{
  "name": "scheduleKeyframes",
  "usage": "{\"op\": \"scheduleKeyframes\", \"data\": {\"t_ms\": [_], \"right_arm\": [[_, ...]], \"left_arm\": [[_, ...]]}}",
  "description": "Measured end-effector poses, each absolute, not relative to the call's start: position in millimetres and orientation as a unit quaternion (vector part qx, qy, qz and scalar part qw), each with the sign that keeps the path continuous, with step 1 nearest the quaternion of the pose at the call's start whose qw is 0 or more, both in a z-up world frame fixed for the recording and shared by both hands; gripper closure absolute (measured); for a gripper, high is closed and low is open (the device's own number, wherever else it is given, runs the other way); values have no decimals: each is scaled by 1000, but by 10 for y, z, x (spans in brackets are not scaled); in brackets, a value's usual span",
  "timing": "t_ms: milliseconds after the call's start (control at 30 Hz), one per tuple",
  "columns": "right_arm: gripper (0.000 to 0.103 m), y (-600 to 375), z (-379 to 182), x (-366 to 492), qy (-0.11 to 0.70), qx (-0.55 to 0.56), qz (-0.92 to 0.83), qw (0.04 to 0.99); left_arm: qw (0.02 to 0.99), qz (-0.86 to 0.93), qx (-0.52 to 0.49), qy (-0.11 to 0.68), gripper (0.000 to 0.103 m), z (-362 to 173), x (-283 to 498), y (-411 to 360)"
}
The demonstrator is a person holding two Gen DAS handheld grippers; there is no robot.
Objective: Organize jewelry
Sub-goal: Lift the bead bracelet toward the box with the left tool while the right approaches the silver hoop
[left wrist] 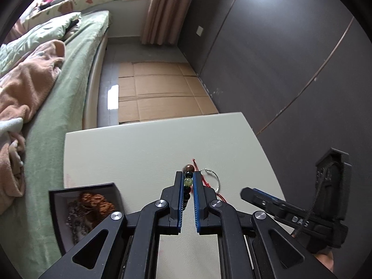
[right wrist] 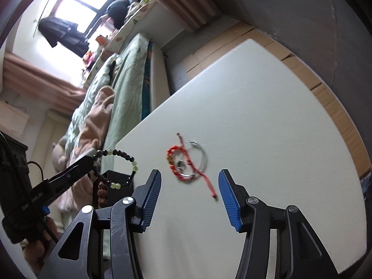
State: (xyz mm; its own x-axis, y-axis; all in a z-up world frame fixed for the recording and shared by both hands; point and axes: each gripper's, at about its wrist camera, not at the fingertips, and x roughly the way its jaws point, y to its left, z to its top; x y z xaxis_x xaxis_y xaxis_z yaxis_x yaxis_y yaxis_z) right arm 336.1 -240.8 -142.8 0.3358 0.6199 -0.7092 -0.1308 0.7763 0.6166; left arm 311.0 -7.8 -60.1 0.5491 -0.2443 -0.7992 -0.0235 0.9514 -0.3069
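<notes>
Pale counter (right wrist: 267, 107) beside the bed: left gripper (left wrist: 187, 181) is clamped on a bead bracelet (right wrist: 121, 155), lifted near the black box (left wrist: 58, 200). Right gripper (right wrist: 189, 179) hangs about half open, empty, over the red cord bracelet (right wrist: 173, 160) and silver ring (right wrist: 202, 155).

On the table (right wrist: 267, 116), the cord bracelet (right wrist: 176, 160) lay overlapping the wire bangle (right wrist: 201, 155), the jewelry box (left wrist: 69, 200) sat at the table's left edge beside the bed (left wrist: 69, 74), with cardboard (left wrist: 160, 88) on the floor beyond.

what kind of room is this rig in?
Most likely a bedroom at home: a bed with green bedding beside the white table, curtains by a window, clothes piled along the sill.
</notes>
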Motion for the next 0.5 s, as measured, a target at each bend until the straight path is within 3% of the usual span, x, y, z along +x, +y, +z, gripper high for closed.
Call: {"op": "scheduleKeyframes", "data": {"t_ms": [500], "right_arm": [[49, -1737, -1511, 3771, 599, 89, 162, 779]], "left_arm": [[882, -34, -184, 433, 95, -353, 2814, 439]]}}
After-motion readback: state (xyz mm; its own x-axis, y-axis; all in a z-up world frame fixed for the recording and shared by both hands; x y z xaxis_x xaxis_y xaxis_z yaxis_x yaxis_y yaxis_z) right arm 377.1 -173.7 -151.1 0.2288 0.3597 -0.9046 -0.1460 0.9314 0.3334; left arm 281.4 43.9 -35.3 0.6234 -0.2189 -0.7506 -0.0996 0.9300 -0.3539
